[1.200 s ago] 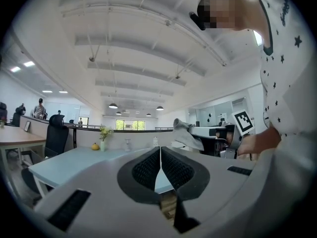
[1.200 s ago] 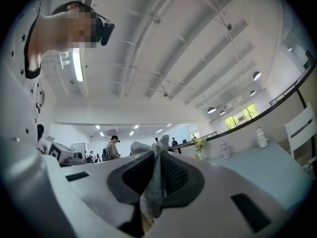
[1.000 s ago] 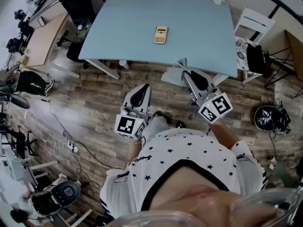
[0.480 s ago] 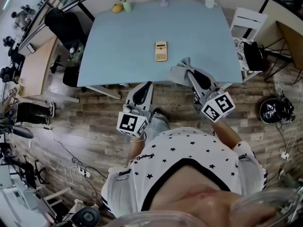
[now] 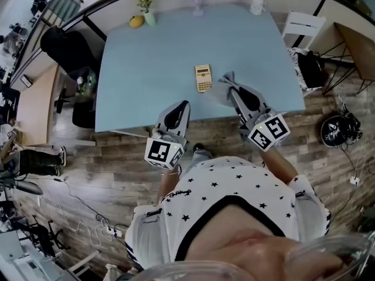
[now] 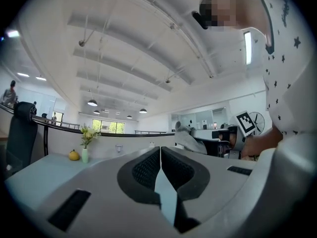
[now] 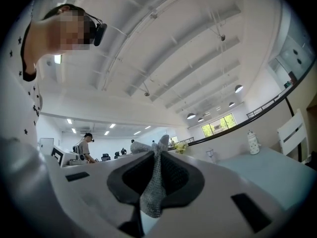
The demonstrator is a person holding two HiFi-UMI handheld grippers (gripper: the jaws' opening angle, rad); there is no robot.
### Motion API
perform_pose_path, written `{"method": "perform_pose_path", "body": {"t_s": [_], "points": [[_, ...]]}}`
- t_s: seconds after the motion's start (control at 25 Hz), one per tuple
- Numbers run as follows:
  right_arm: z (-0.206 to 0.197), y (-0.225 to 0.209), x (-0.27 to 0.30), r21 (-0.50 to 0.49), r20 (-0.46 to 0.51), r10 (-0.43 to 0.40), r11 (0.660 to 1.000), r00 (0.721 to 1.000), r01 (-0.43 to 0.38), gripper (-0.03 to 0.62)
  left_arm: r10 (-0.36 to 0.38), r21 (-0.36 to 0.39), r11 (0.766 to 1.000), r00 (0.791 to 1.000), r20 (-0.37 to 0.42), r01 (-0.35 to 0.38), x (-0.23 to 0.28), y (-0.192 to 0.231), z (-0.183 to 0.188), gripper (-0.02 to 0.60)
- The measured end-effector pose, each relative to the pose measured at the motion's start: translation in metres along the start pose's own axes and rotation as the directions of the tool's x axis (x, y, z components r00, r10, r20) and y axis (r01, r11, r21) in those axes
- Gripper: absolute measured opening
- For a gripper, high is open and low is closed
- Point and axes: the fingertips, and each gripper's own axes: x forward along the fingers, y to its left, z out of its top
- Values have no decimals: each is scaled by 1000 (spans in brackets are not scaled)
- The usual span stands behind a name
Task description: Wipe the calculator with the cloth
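Note:
A small yellow calculator [image 5: 203,78] lies flat on the light blue table [image 5: 146,69], near its front edge. My right gripper [image 5: 231,88] is shut on a grey cloth [image 5: 221,91], which hangs over the table just right of the calculator. In the right gripper view the cloth [image 7: 154,177] stands pinched between the dark pads [image 7: 181,175] and sticks out past them. My left gripper [image 5: 183,104] hovers at the table's front edge, below and left of the calculator. Its jaws are pressed together with nothing between them in the left gripper view [image 6: 160,165].
At the table's far edge stand a vase of flowers [image 5: 145,4], a yellow fruit [image 5: 136,21], a clear glass [image 5: 196,4] and a white jar [image 5: 256,3]. A white chair [image 5: 304,25] is at the right, a black chair [image 5: 67,48] at the left.
The table has come closer. Both grippers now reach its front edge, and the cloth has moved from over the floor to beside the calculator.

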Motion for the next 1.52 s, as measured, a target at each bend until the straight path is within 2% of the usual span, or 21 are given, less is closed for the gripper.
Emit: {"method": "perform_pose_path", "body": {"t_s": [0.36, 0.72, 1.08, 1.28, 1.52], "points": [[-20, -17, 55, 3, -29, -92, 996, 995, 92, 29, -44, -11, 999, 999, -4, 44, 19, 65, -3, 31], [-36, -23, 104, 3, -15, -167, 986, 986, 167, 29, -75, 14, 997, 997, -22, 75, 18, 125, -4, 31], [-53, -44, 126, -1, -72, -209, 978, 975, 209, 29, -81, -27, 996, 996, -37, 80, 33, 145, -17, 31], [-71, -74, 137, -13, -134, -220, 975, 966, 221, 29, -52, -20, 999, 998, -26, 51, 43, 150, -12, 31], [-100, -105, 158, -32, -224, -209, 978, 952, 207, 29, 39, -44, 998, 998, -47, -41, 49, 165, -19, 31]]}}
